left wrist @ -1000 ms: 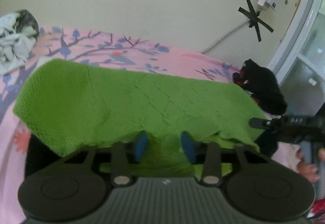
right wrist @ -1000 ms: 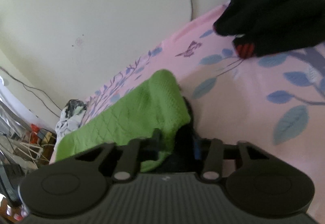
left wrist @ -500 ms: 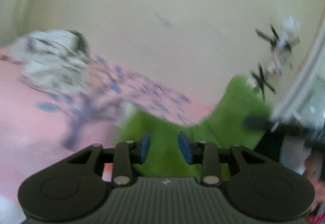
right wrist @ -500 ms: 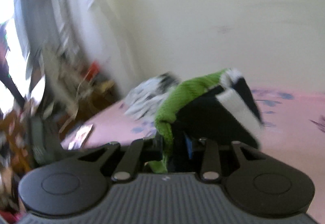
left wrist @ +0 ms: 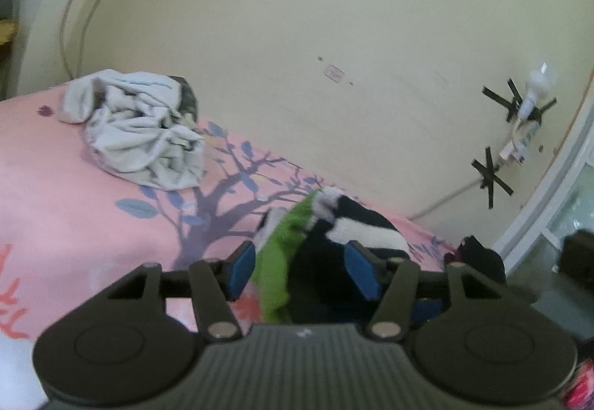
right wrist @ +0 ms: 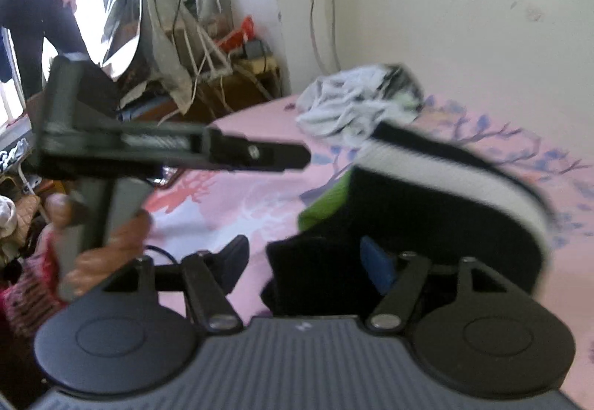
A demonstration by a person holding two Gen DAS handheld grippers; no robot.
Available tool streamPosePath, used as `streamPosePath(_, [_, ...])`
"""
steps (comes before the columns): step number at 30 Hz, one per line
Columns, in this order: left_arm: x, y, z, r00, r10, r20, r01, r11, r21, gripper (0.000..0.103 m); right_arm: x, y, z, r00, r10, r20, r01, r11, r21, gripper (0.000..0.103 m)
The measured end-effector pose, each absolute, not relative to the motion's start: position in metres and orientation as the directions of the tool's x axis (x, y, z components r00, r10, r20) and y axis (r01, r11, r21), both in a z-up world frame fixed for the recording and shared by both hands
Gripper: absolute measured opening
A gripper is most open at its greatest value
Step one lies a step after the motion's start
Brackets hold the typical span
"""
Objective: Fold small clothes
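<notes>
We note both tools over the pink bedsheet (left wrist: 74, 224), with the garment (left wrist: 326, 243) between them: green knit on one face, black with white bands on the other, bunched and partly doubled over near the wall side of the bed.

Left gripper (left wrist: 302, 270): jaws opening. The green edge and black body sit in the gap, and neither blue pad appears to press on the cloth, so we read it as released.

Right gripper (right wrist: 308, 259): jaws opening as well. Black fabric fills the space between the fingers; motion blur makes it hard to say whether the blue pad touches it, but we judge the hold let go. In this view the left tool crosses the upper left, a hand (right wrist: 107, 246) on its handle.

A crumpled white garment (left wrist: 141, 135) lies well apart, farther along the bed; another dark piece (left wrist: 482, 257) sits near the edge at right.

Risks, as we judge them:
- The knit may snag on a pad as the jaws part, dragging the fold open when the tools pull away.
- The cloth looks lofted rather than flat; dropped this way, it may settle skewed or unroll.
- The two tools sit close together; a hasty retreat could knock one against the other.
</notes>
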State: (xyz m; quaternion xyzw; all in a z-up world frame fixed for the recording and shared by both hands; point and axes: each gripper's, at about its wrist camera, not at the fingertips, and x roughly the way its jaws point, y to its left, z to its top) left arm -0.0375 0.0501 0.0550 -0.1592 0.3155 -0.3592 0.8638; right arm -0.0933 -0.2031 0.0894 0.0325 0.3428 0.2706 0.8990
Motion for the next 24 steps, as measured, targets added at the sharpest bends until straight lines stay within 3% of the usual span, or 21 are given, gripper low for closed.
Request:
streamPosePath(3, [-0.039,0.028,0.051,0.53,-0.717,-0.452,0.55,0.697,-0.46,0.056,-0.097,-0.225,0.107,0.69,0.437,-0.577,-0.4,0.895,0.199,0.036])
streamPosePath(4, [-0.039,0.02,0.048,0.529,-0.71,-0.465,0.554,0.704,-0.444,0.056,-0.093,-0.231,0.111,0.717,0.396,-0.573,-0.365,0.914,0.176,0.034])
streamPosePath(9, [-0.037,-0.001,0.036,0.546,-0.647,-0.532,0.532,0.758,-0.377,0.056,-0.047,-0.241,0.105,0.757,0.331,-0.563,-0.263,0.943,0.201,0.034])
streamPosePath(13, [-0.037,-0.005,0.028,0.556,-0.598,-0.577,0.511,0.794,-0.33,0.056,0.011,-0.221,0.057,0.663,0.268,-0.699,-0.216,0.963,0.165,0.034])
streamPosePath(14, [-0.036,-0.008,0.024,0.561,-0.571,-0.599,0.5,0.811,-0.305,0.055,0.015,-0.218,0.048,0.678,0.259,-0.688,-0.227,0.964,0.139,0.034])
streamPosePath(16, [-0.034,-0.009,0.015,0.569,-0.533,-0.626,0.476,0.835,-0.278,0.059,0.022,-0.206,0.045,0.7,0.217,-0.68,-0.217,0.972,0.087,0.038])
streamPosePath(21, [-0.024,0.001,0.01,0.544,-0.554,-0.63,0.442,0.828,-0.346,0.071,0.007,-0.206,0.046,0.73,0.211,-0.65,-0.23,0.972,0.058,0.039])
streamPosePath(24, [-0.026,-0.001,0.01,0.552,-0.544,-0.632,0.449,0.832,-0.324,0.082,-0.027,-0.218,0.05,0.772,0.287,-0.567,-0.26,0.957,0.13,0.062])
